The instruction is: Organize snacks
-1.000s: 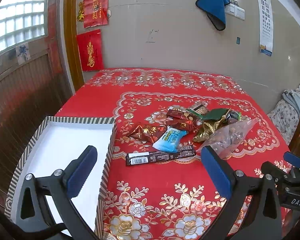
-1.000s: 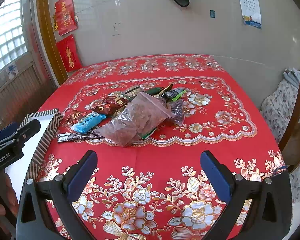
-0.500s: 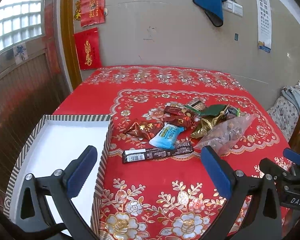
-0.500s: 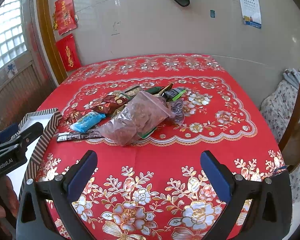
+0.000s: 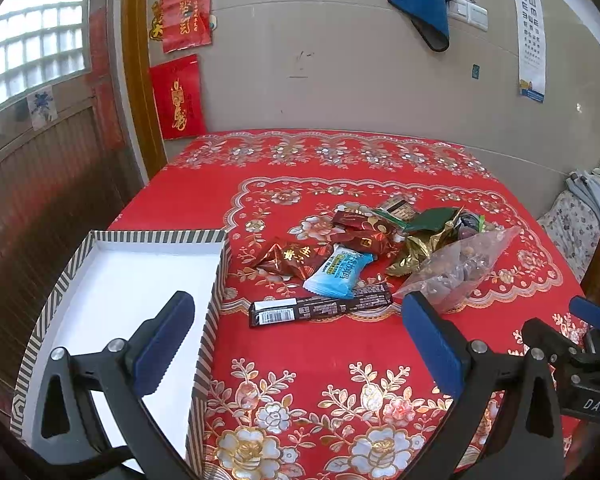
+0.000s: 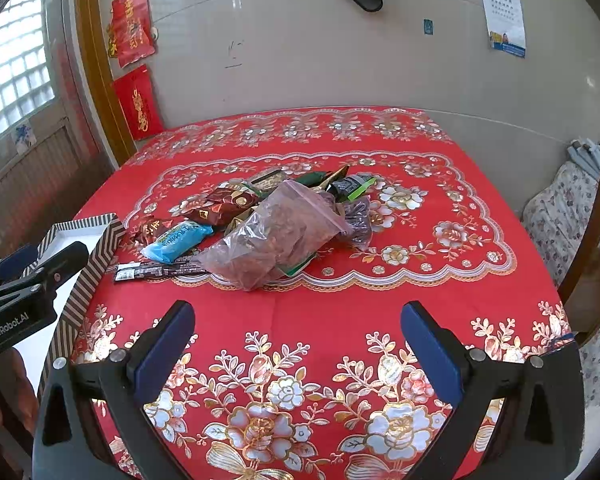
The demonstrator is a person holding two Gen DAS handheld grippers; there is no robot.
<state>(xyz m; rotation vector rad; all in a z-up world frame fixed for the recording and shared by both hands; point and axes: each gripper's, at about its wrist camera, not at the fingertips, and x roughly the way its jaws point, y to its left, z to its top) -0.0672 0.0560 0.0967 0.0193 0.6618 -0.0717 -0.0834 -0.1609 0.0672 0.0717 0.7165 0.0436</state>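
— Both of them empty from where I stand: the left gripper (image 5: 296,344) spread wide, straddling the striped wall of the white tray (image 5: 112,280), the right gripper (image 6: 296,344) just as wide over bare bench (image 6: 340,304).

— And the snacks?

— Heaped mid-bench, beyond both. Nearest is the long dark bar (image 5: 320,308), then the light blue packet (image 5: 338,270) lying partly on it. I'd guess a pinch at the bar drags the blue one along, or the flat wrapper just slides on that slick cloth.

— The clear bag (image 6: 276,236)?

— Soft and full; grabbed by a corner, it may sag. It leans on the pile, so lifting it could scatter the red packets (image 5: 296,258) and the green ones (image 5: 432,220) behind.

— What's under it?

— Can't tell. It covers several wrappers, and the far labels are too small to read. The tray's near end is cut off too.
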